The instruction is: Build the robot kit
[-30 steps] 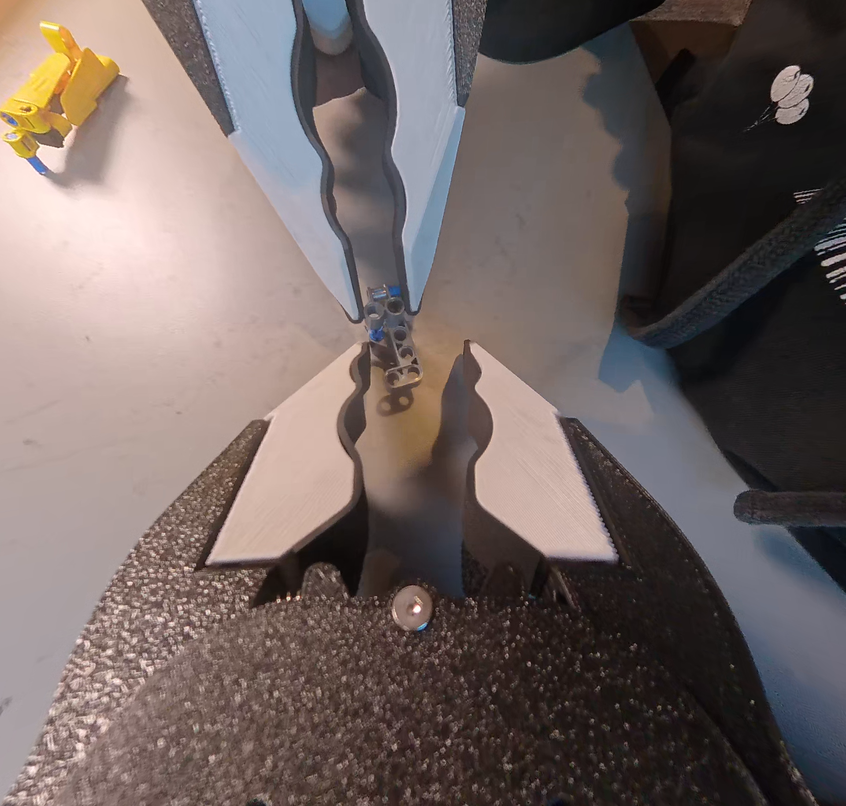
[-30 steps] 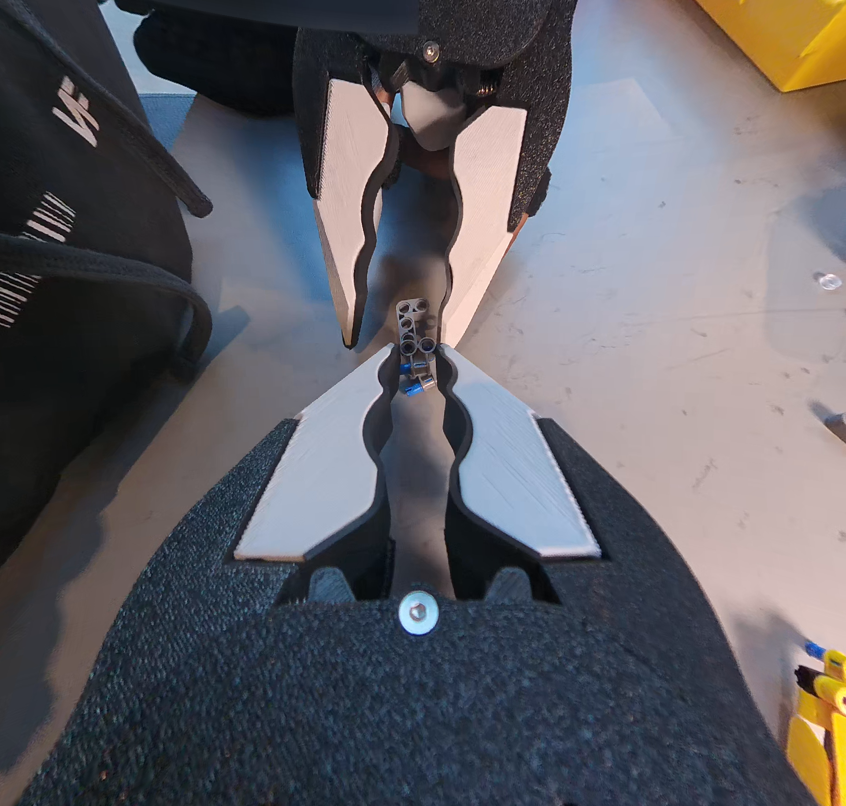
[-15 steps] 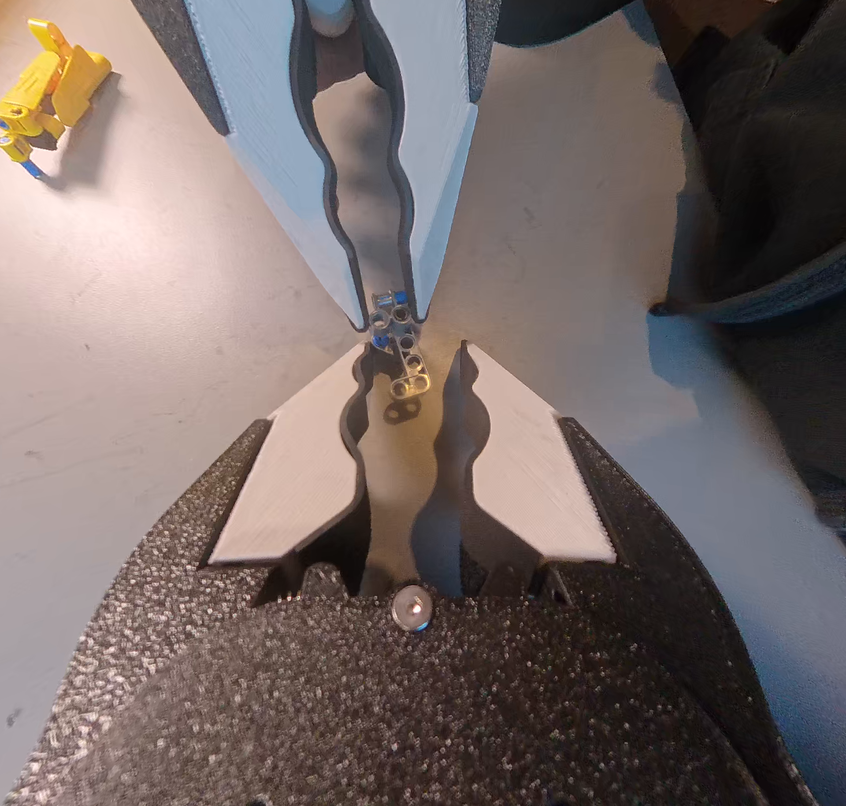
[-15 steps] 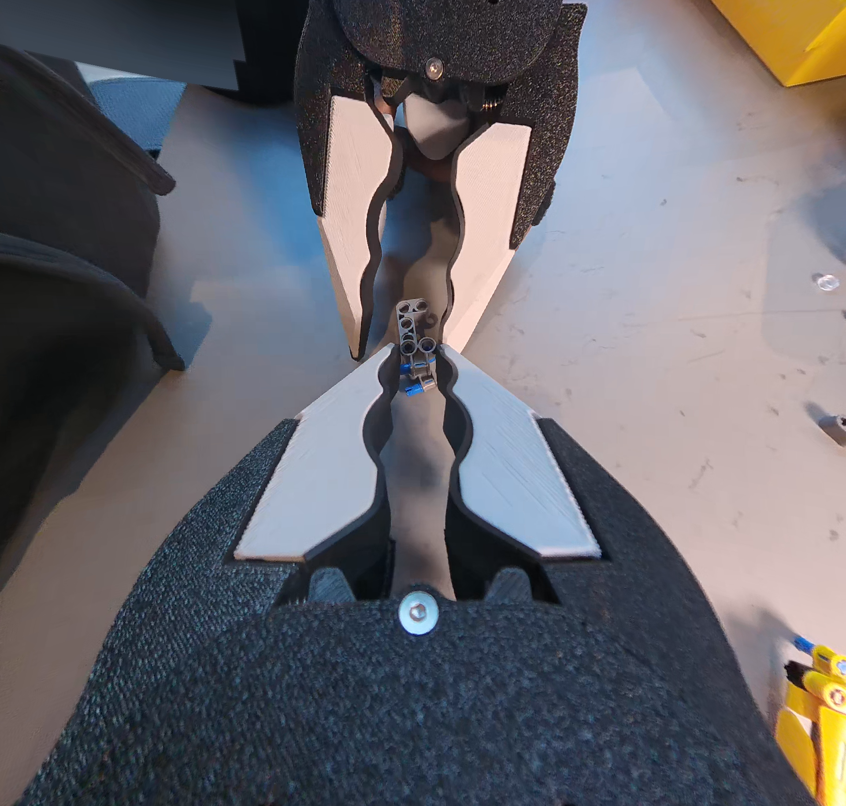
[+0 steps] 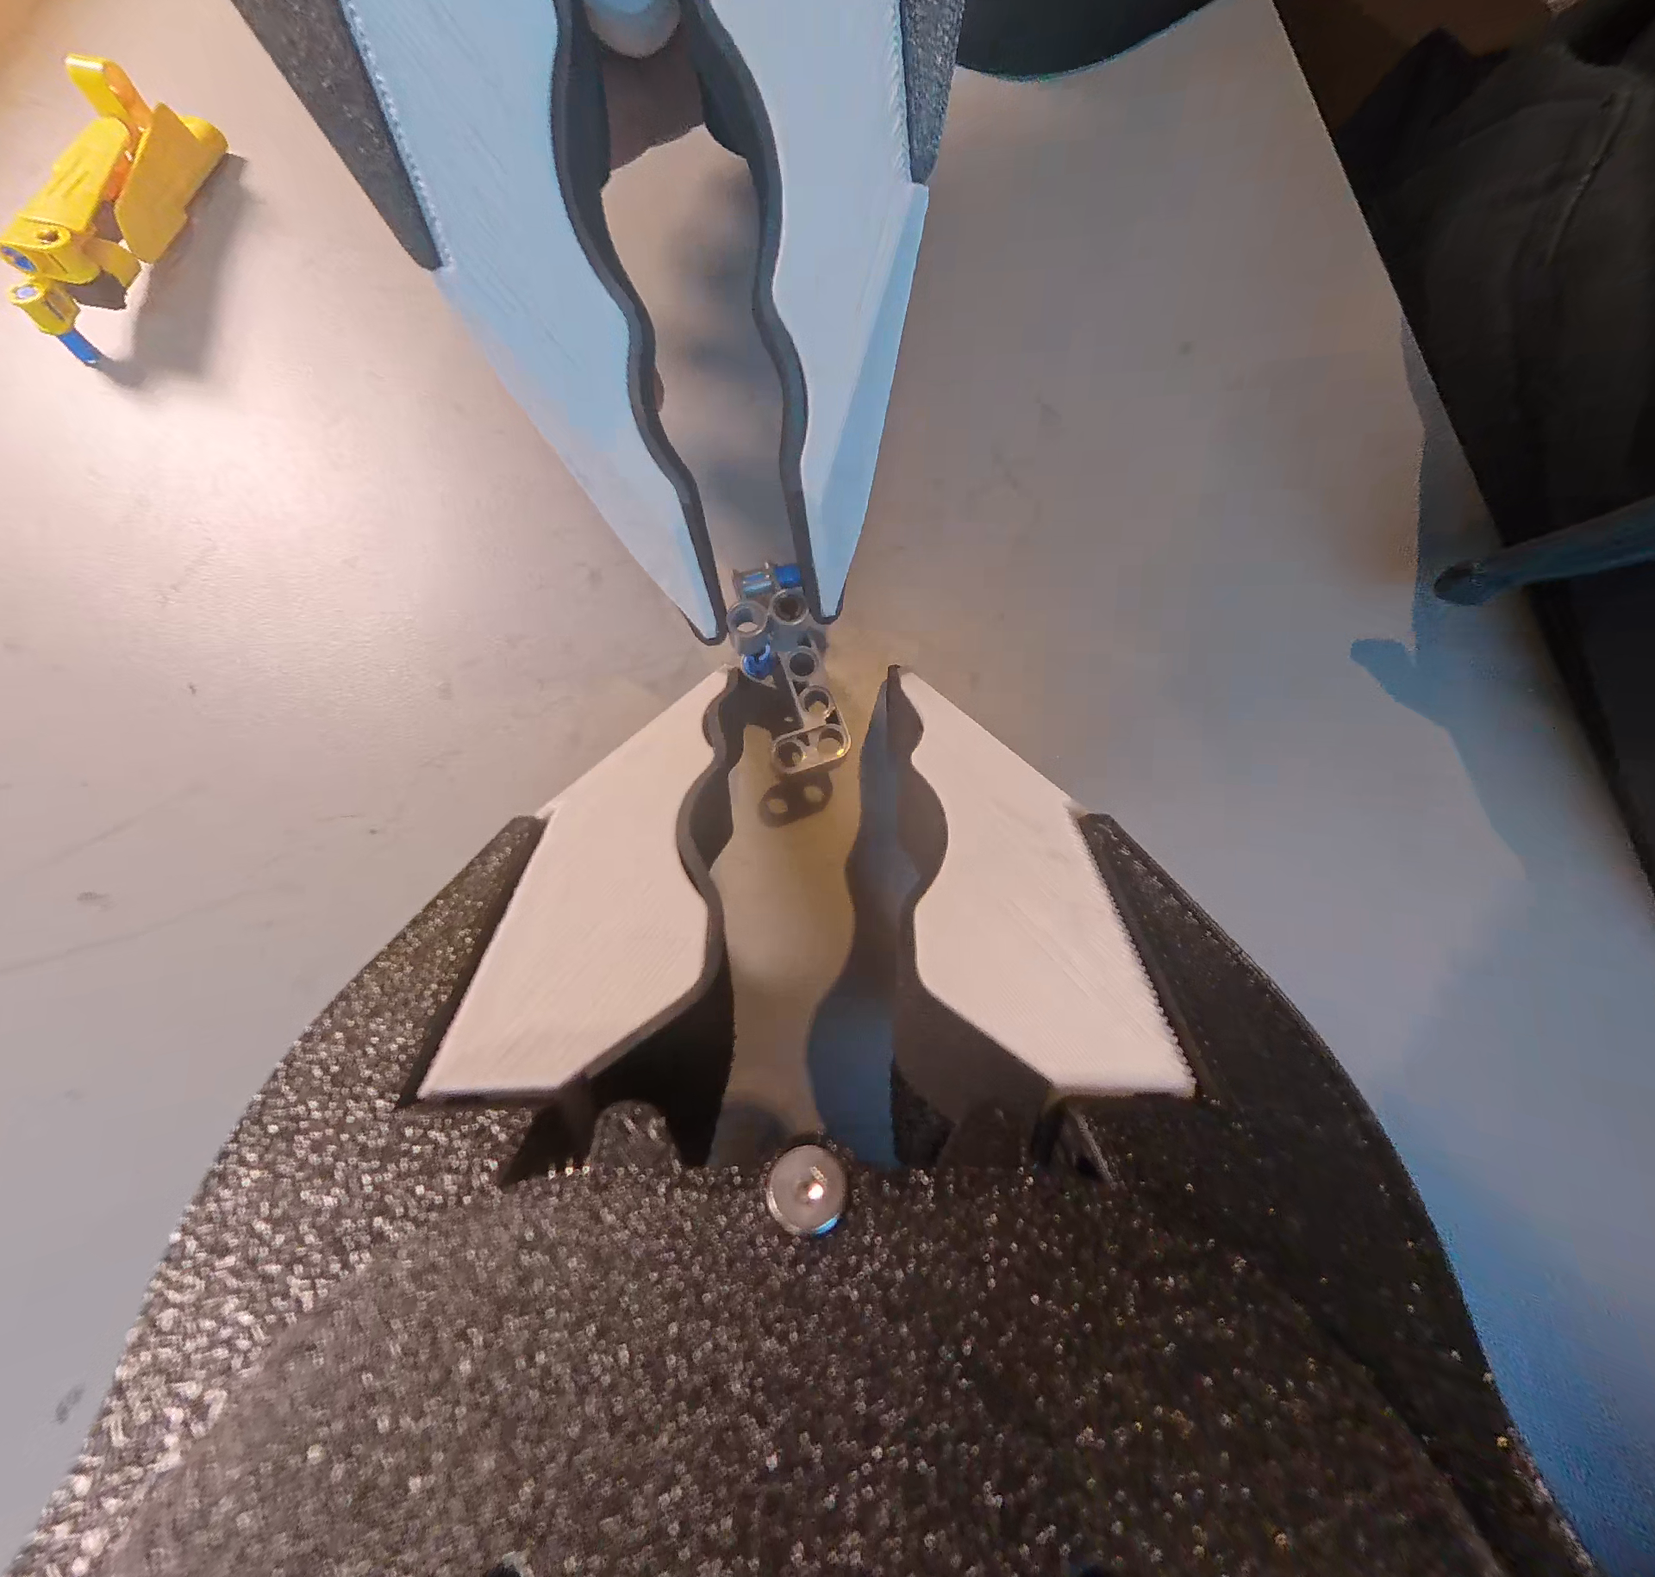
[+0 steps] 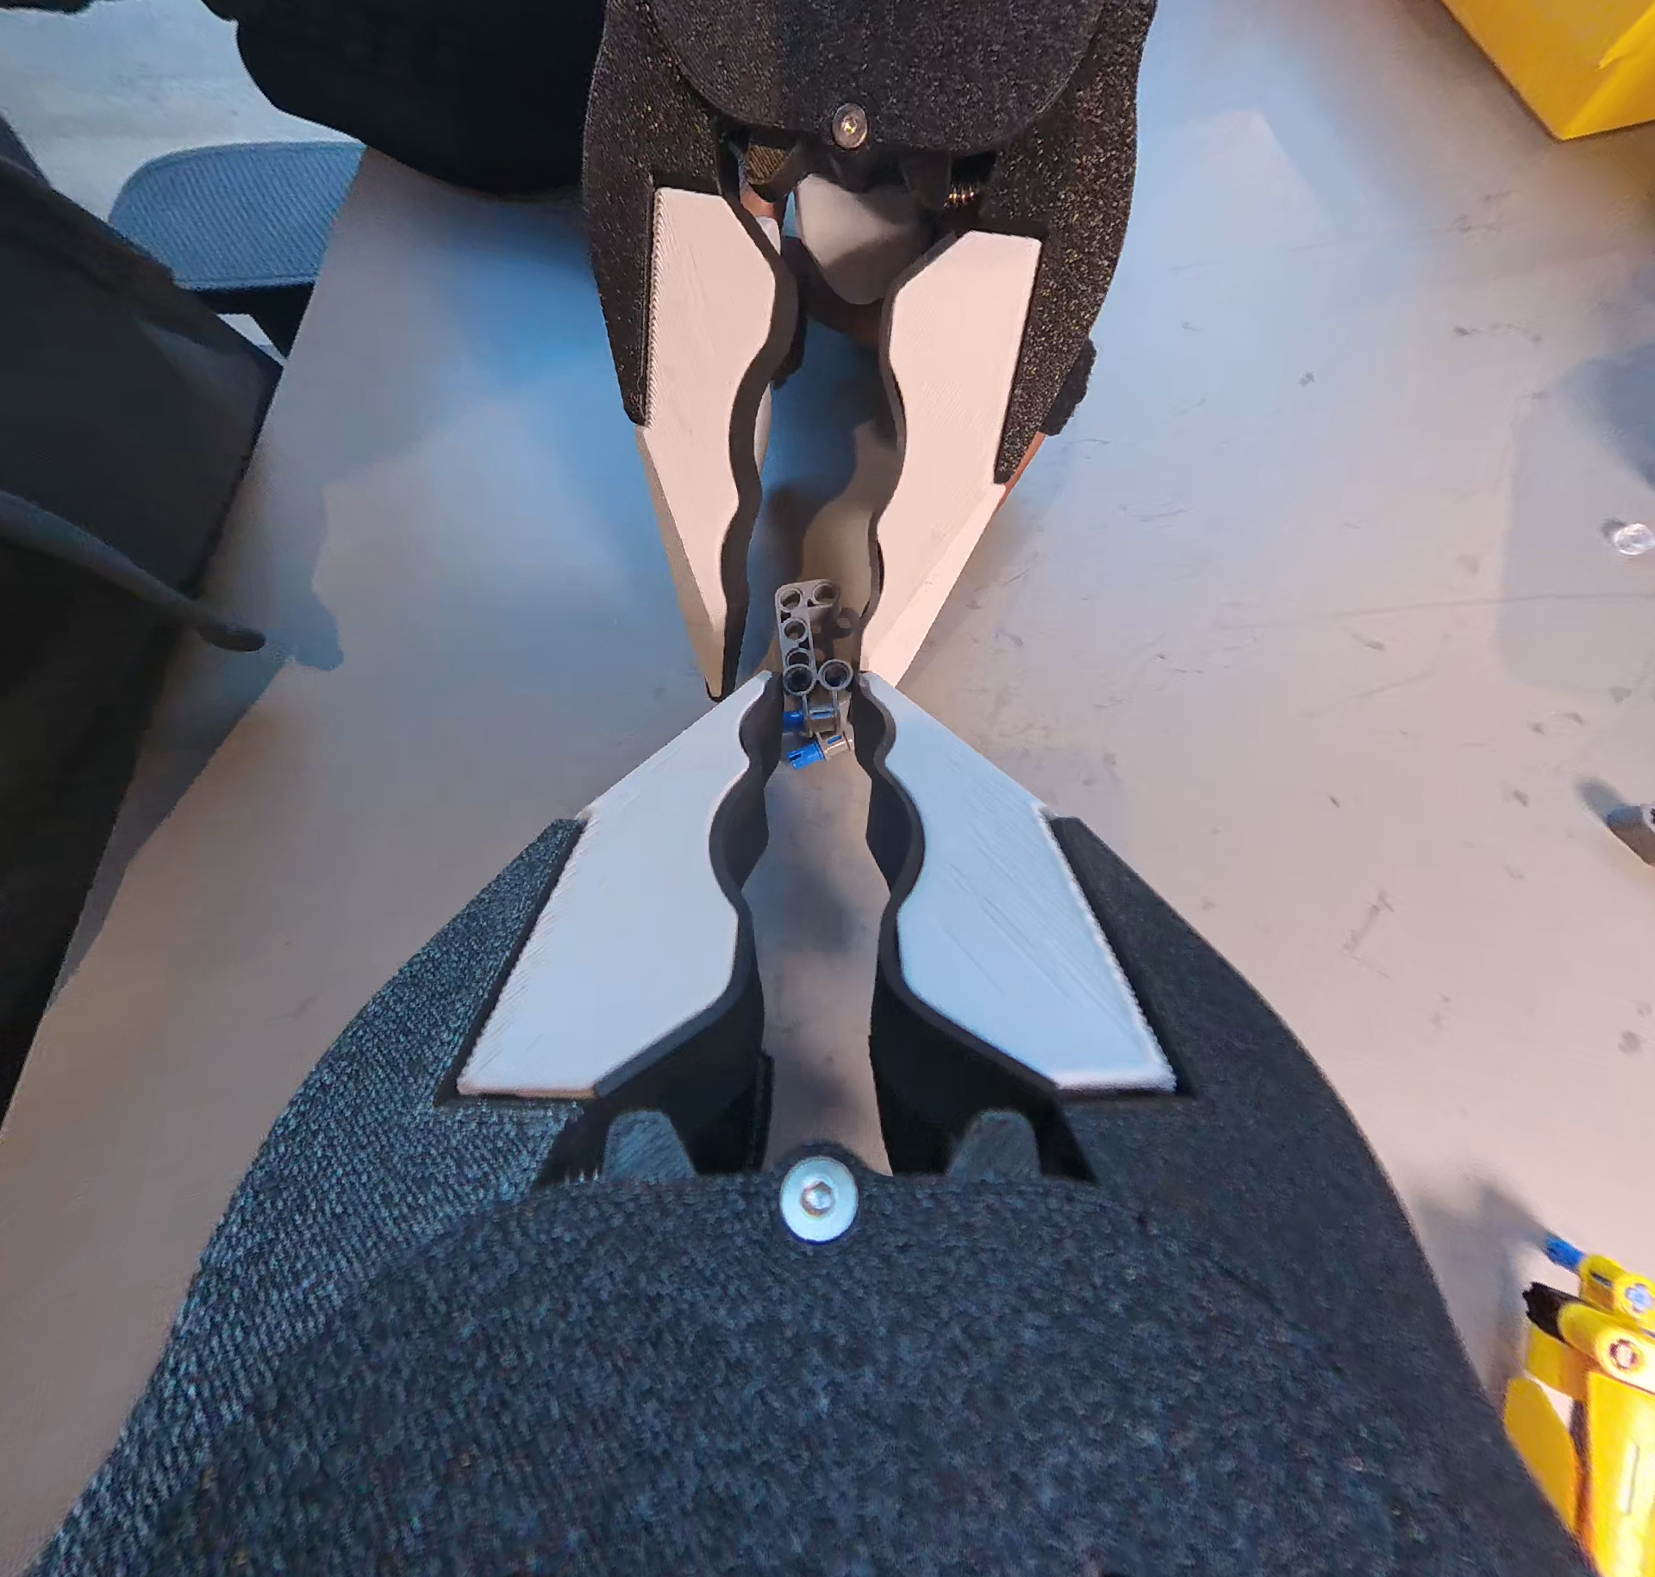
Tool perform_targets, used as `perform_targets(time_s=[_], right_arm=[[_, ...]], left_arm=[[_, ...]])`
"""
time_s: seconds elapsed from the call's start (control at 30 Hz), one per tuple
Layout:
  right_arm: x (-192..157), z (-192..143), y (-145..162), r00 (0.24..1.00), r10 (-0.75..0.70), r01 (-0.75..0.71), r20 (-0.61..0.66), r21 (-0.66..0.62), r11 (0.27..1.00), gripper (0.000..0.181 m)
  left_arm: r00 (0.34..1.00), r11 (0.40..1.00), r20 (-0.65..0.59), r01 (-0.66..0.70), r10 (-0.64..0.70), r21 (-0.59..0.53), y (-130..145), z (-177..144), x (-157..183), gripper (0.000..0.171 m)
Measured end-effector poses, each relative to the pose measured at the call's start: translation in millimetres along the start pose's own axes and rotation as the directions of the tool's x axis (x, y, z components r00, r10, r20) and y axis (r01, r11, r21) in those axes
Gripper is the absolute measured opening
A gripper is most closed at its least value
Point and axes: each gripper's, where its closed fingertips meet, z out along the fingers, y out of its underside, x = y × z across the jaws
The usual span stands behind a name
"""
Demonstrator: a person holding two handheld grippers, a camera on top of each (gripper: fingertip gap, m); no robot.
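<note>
While the right tool (image 6: pixel 815 692) pinches a holed grey beam (image 6: pixel 806 630), the left tool (image 5: pixel 810 683) gapes; both ribbed.

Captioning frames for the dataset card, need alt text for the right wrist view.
The right claw pinches one end of a small grey holed beam assembly with blue pins above a grey tabletop. The left claw, facing it, stands open around the beam's far end. A yellow brick assembly lies at lower right.
</note>
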Motion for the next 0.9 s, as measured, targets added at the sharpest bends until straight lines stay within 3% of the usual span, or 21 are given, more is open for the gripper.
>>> perform_targets(time_s=[0.9], right_arm=[[-2.1,3.2,-2.9,0.995,-0.096,0.096,-0.001,-0.072,0.993,0.015]], left_arm=[[0.999,0.999,0.037,-0.034,0.034,-0.009,-1.1,-4.3,1.5,0.034]])
